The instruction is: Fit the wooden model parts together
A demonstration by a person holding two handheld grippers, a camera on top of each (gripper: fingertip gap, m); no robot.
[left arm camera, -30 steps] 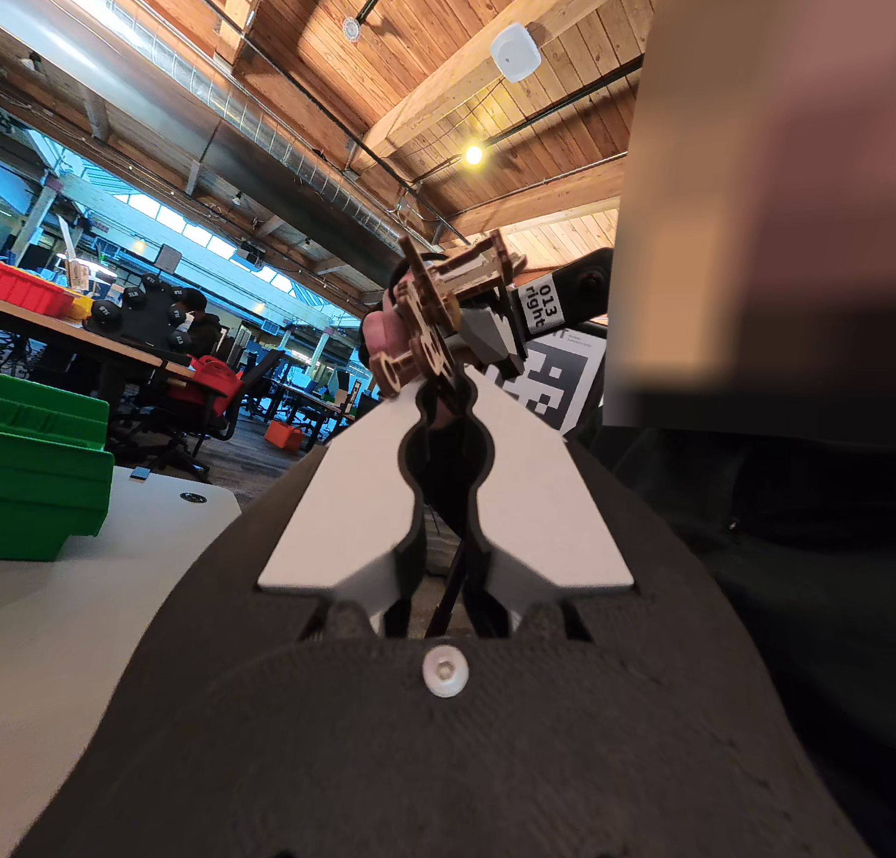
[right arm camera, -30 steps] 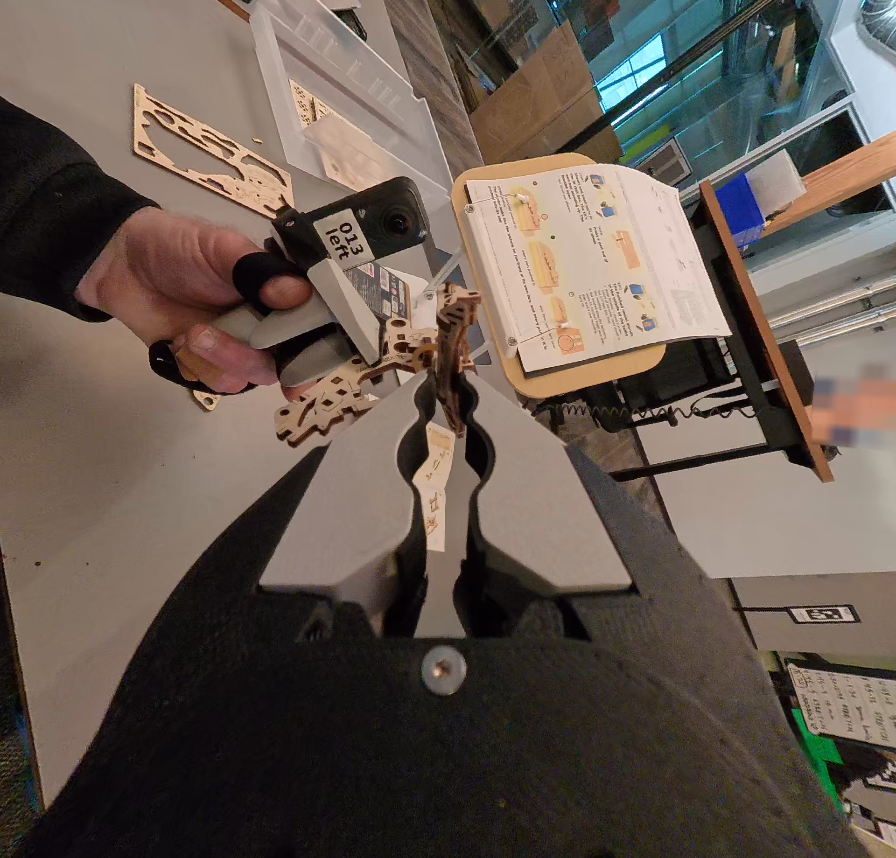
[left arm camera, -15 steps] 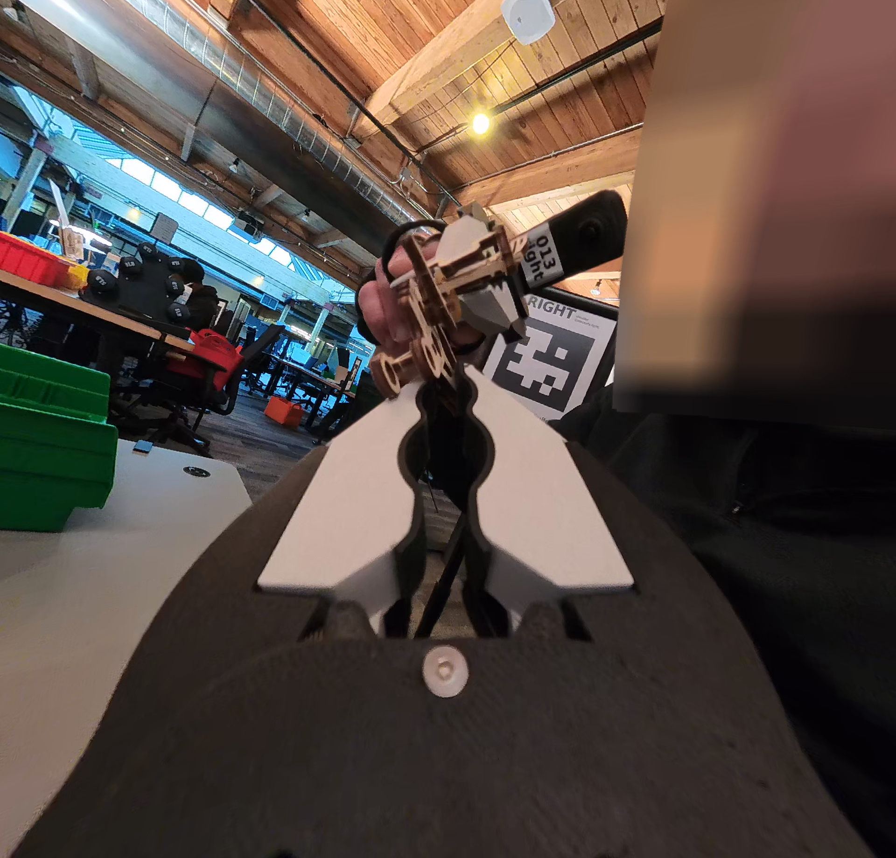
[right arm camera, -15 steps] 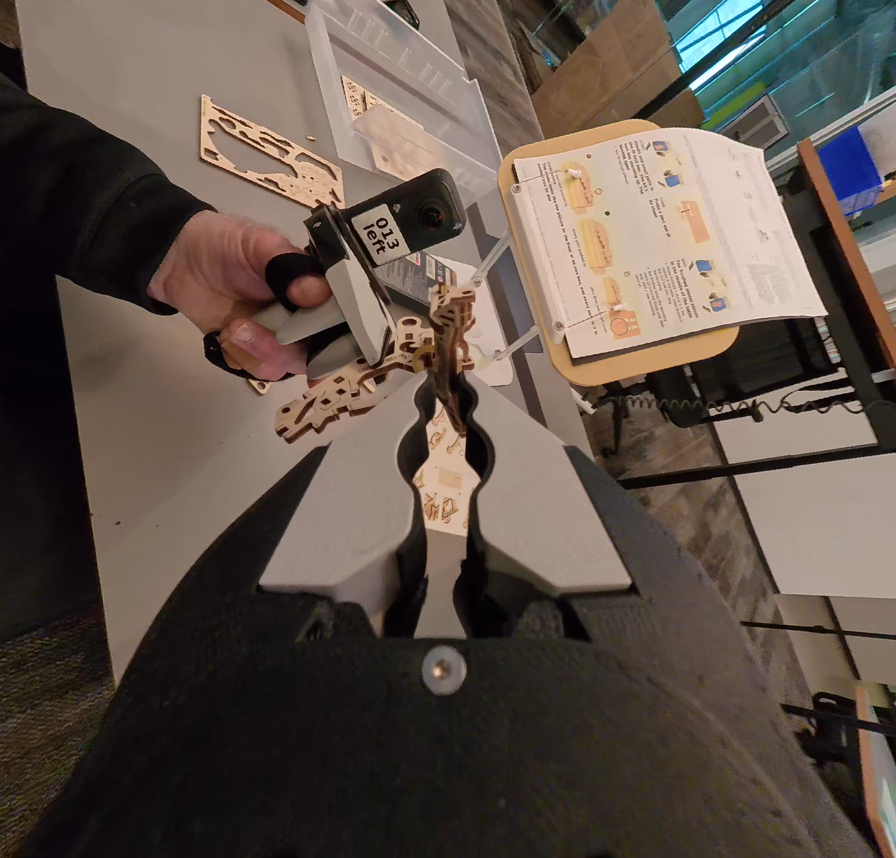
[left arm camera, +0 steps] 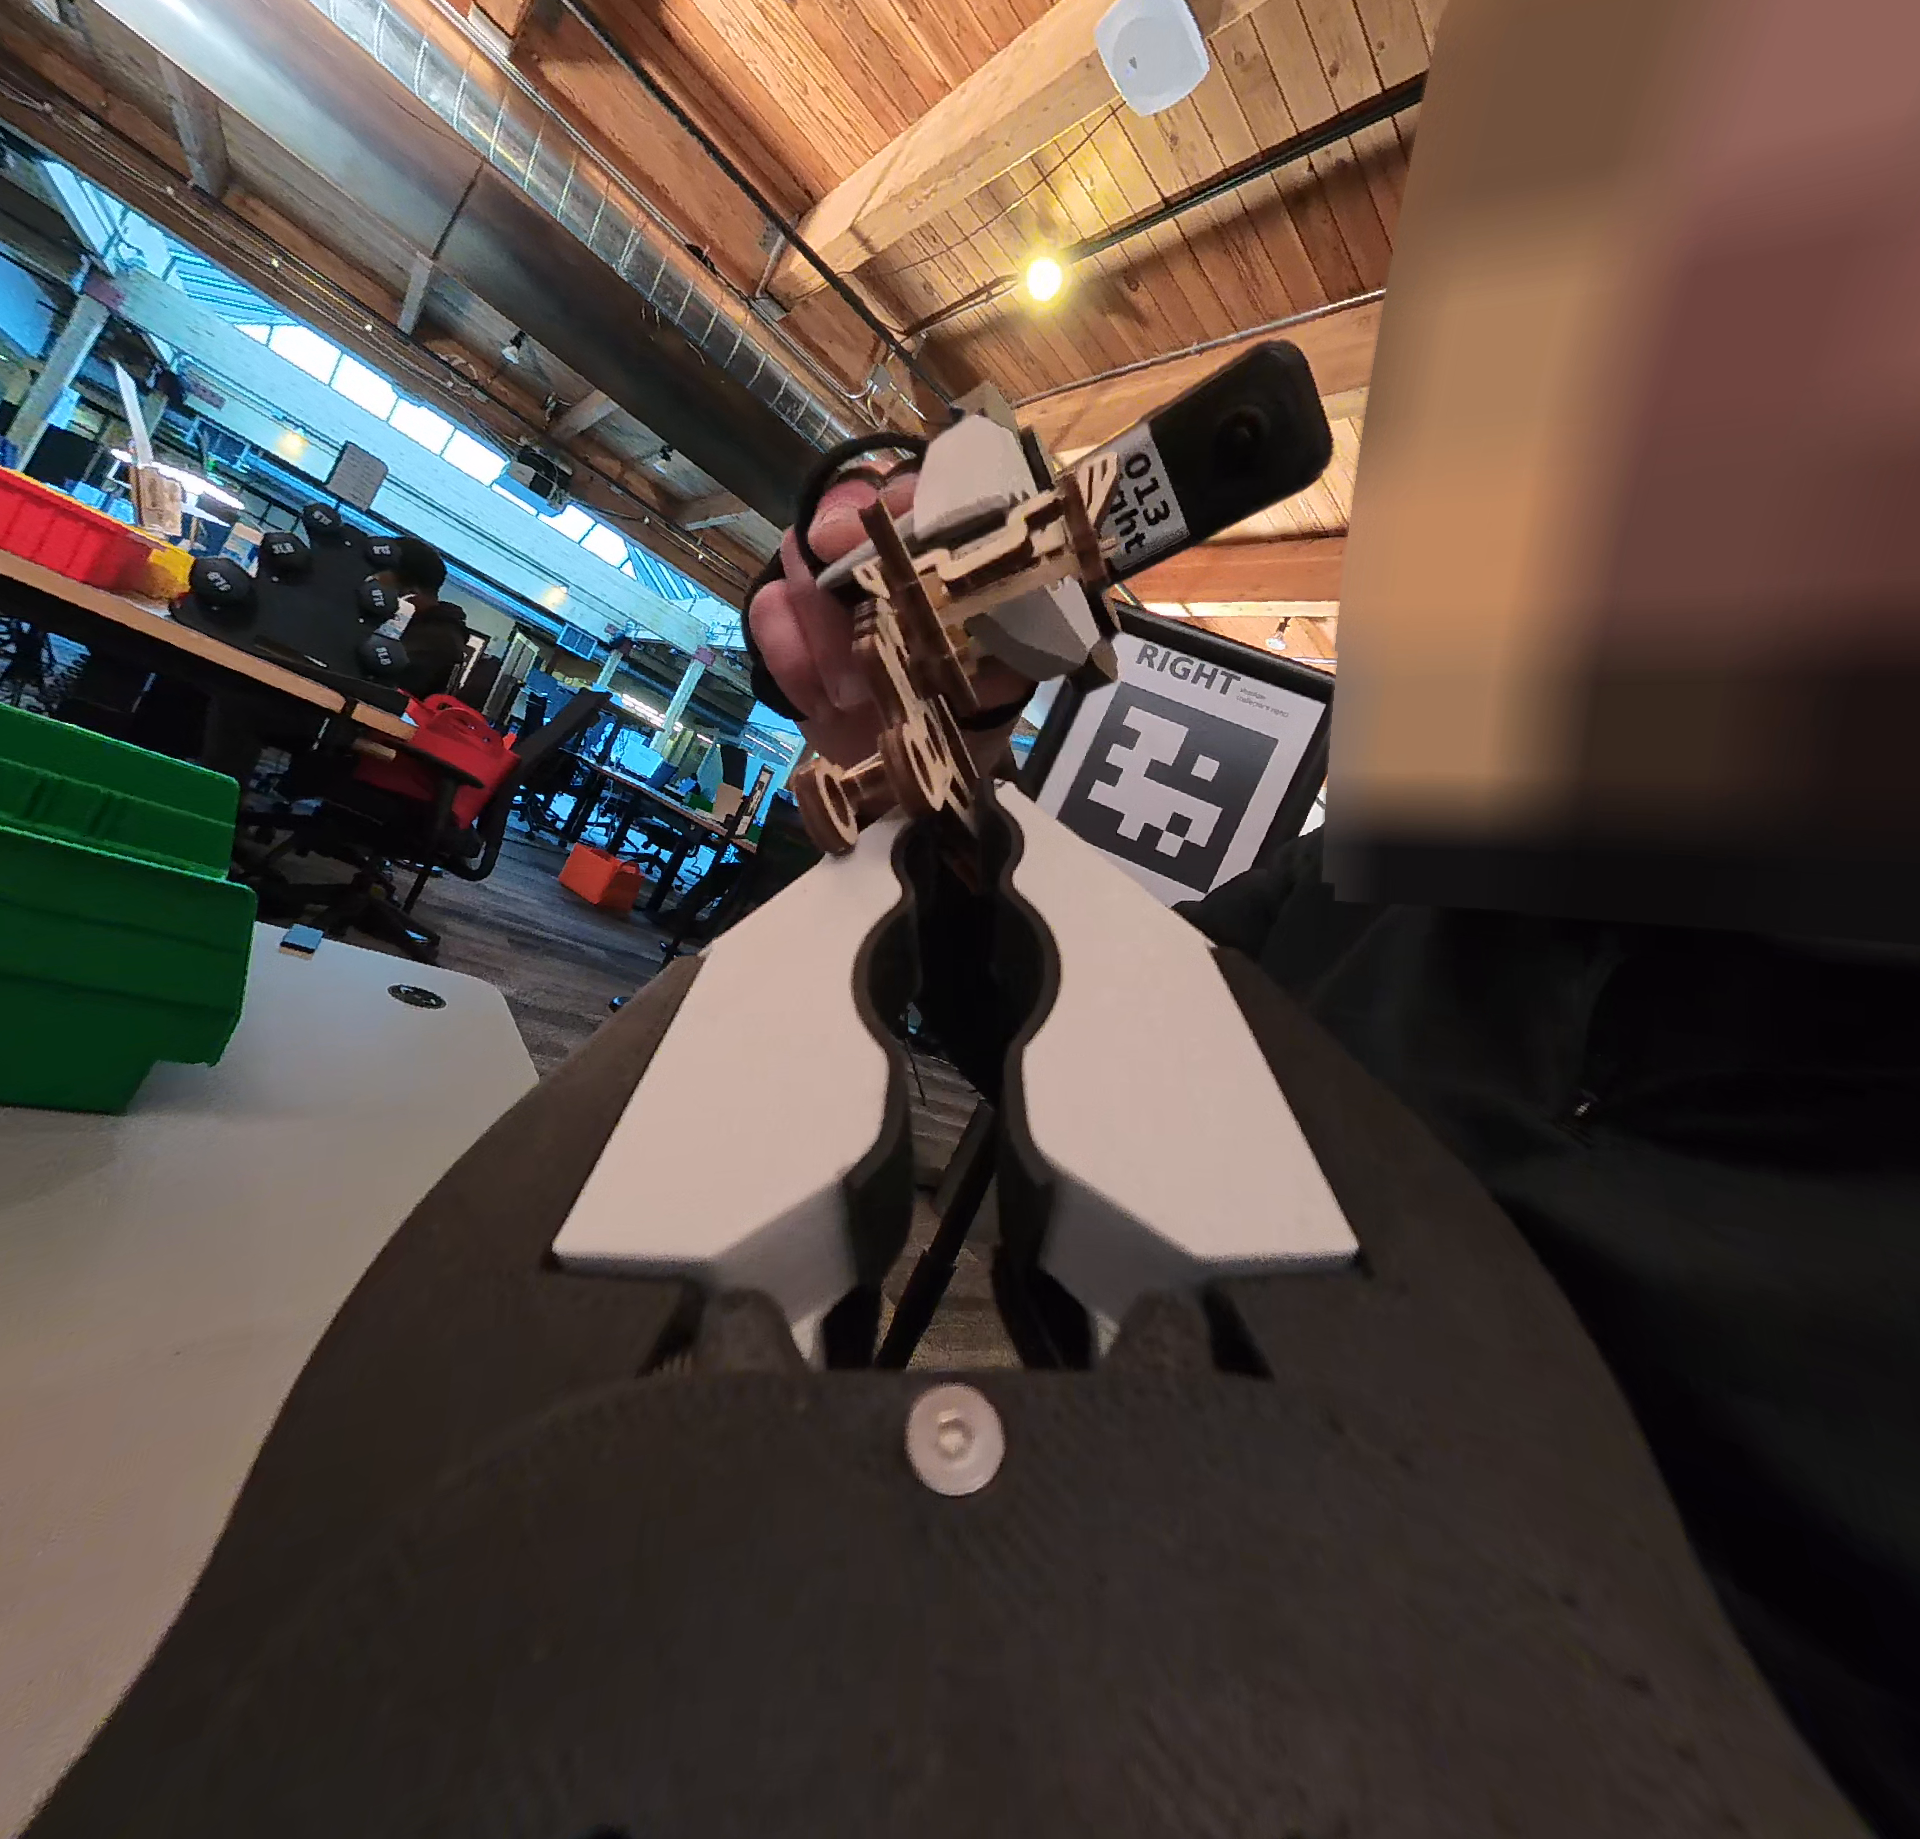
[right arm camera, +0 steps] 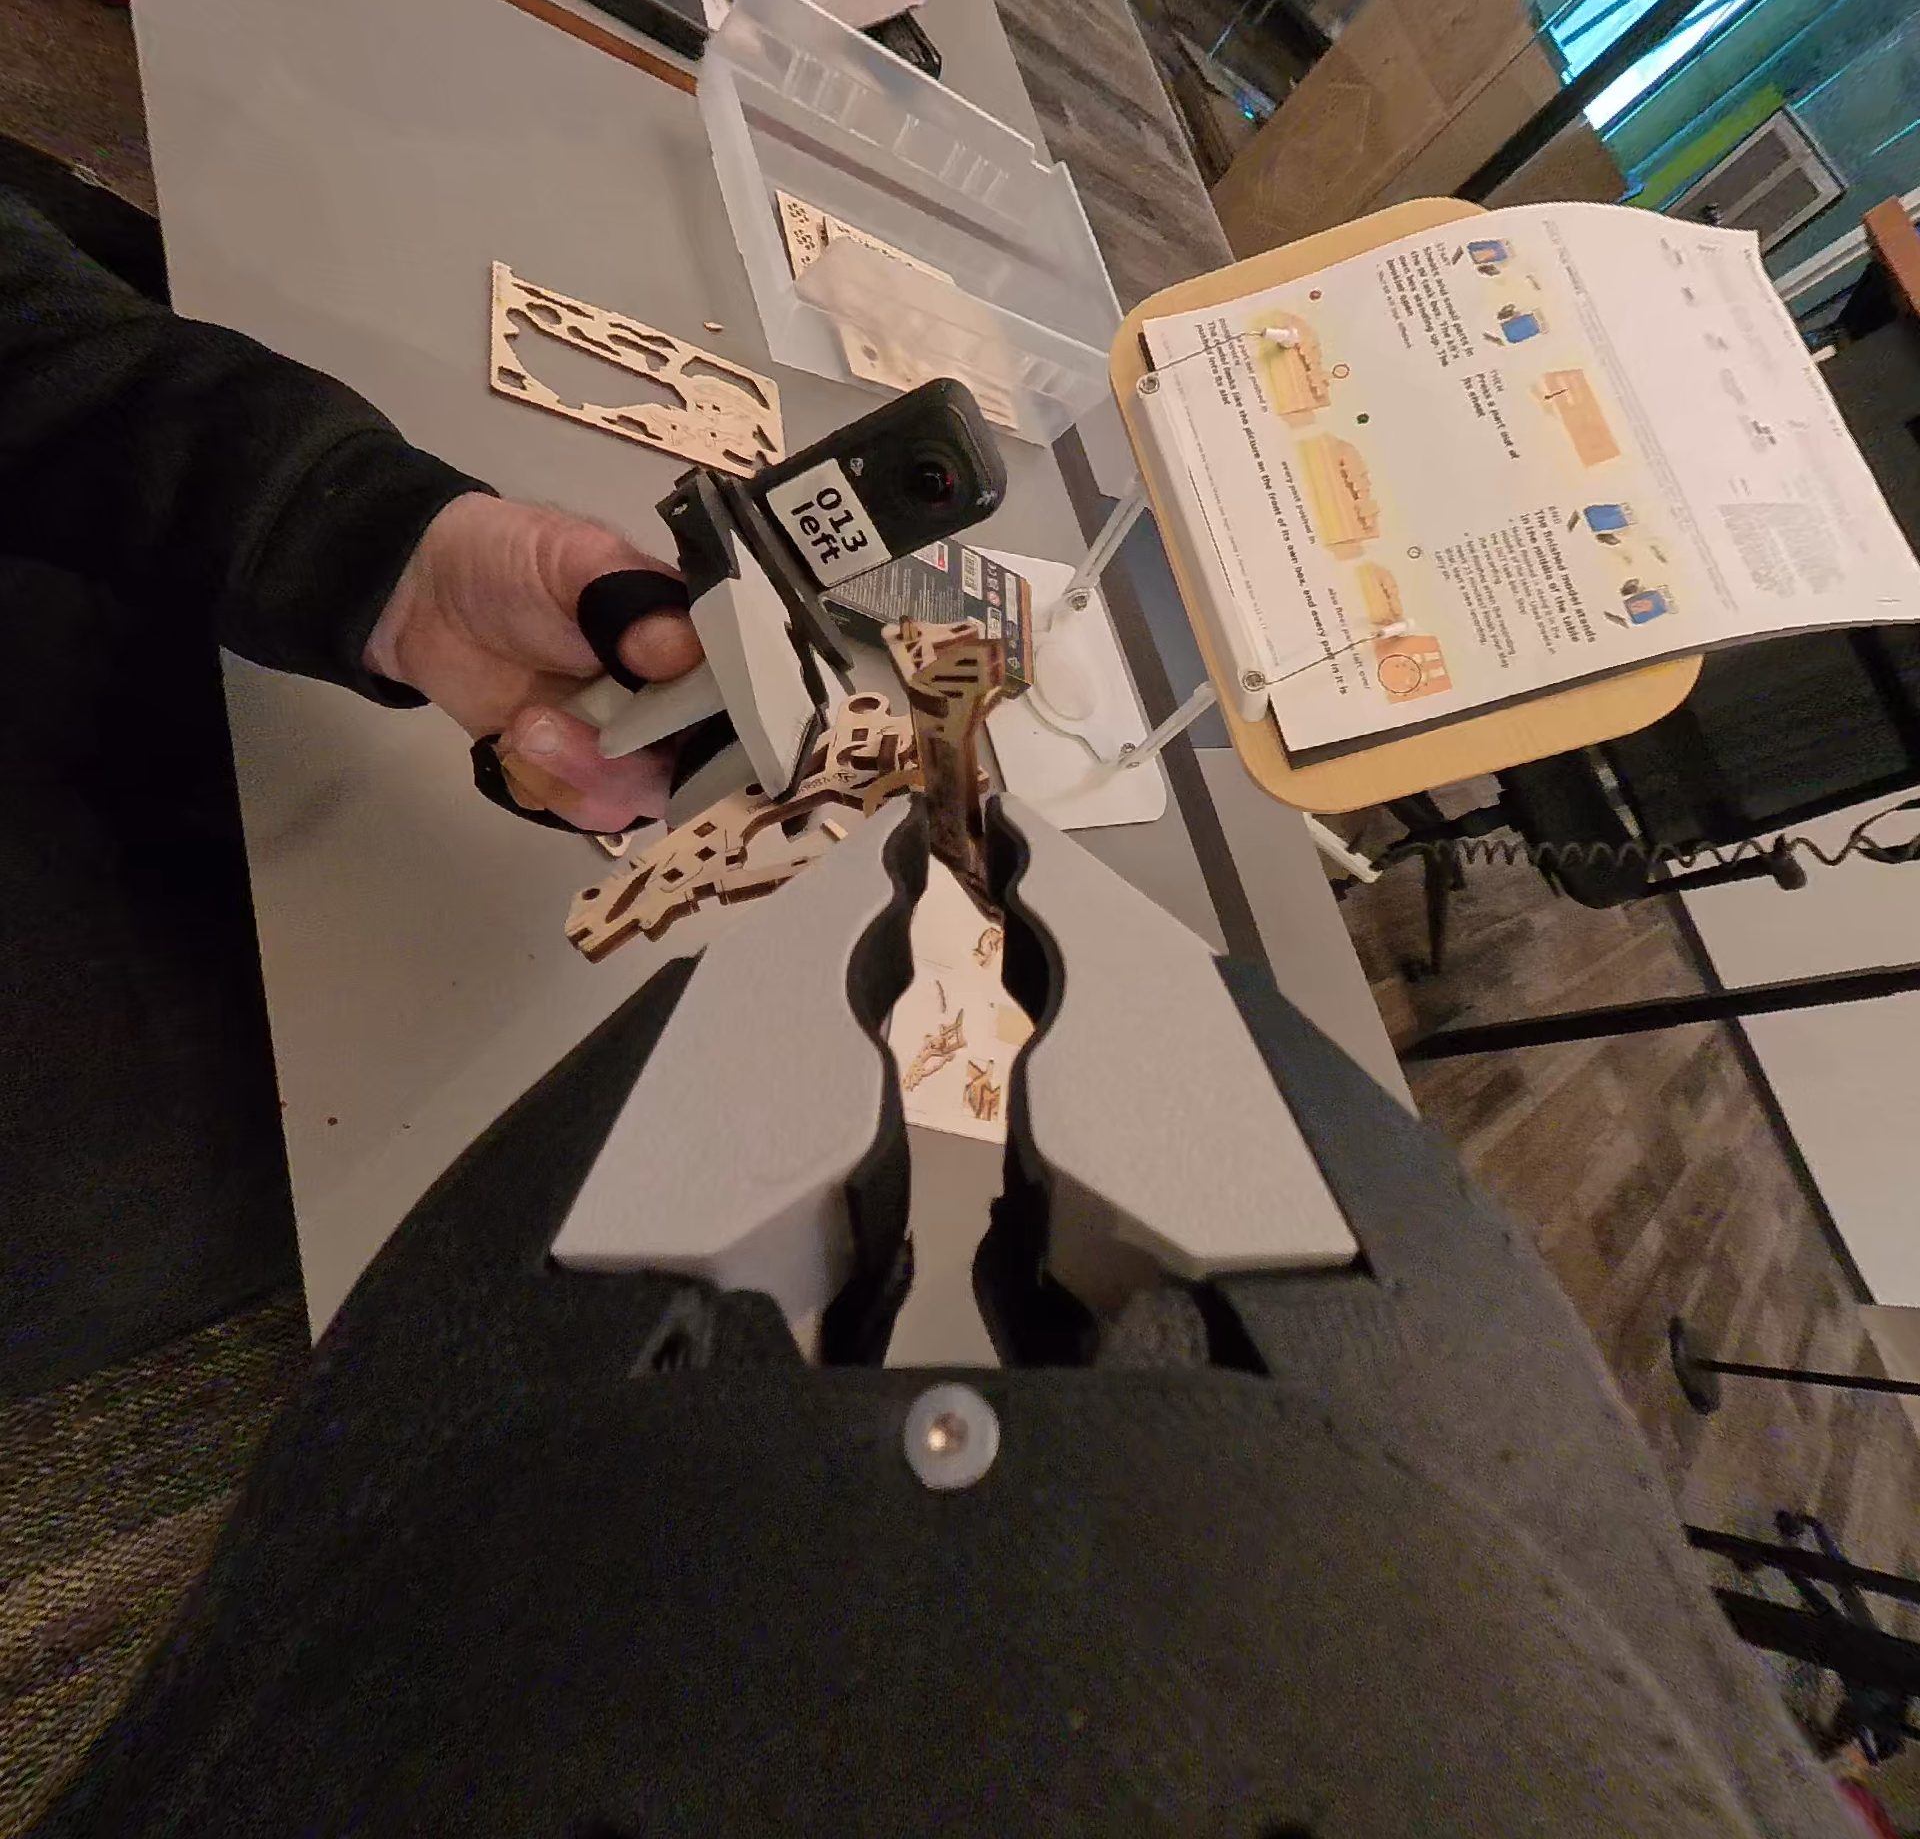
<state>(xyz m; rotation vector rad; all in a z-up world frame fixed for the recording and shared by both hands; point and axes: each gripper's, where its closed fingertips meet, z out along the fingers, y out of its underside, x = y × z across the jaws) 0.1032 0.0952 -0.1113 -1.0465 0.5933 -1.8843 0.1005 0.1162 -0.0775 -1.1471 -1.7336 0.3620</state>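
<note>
Right gripper (right arm camera: 954, 813), closed on the upright wooden part (right arm camera: 943, 719) at its fingertips; left gripper (left arm camera: 948, 821), closed on the flatter wooden assembly (right arm camera: 717, 854), which juts sideways below its grey fingers (right arm camera: 764, 667). The two pieces meet at right angles between the grippers, raised above the grey counter (right arm camera: 374, 231). In the left wrist view the joined wooden model (left arm camera: 935, 646) appears just beyond the fingertips, with the right gripper clamped across its upper part. On the counter behind: a punched-out plywood sheet (right arm camera: 634, 387), a clear plastic tray (right arm camera: 904, 220) holding further sheets, and a printed parts sheet (right arm camera: 951, 1041) seen through the gap between the fingers. Beside the counter edge, a stand carries an instruction page (right arm camera: 1507, 459). Green bins (left arm camera: 104, 916) stand at the far left.
</note>
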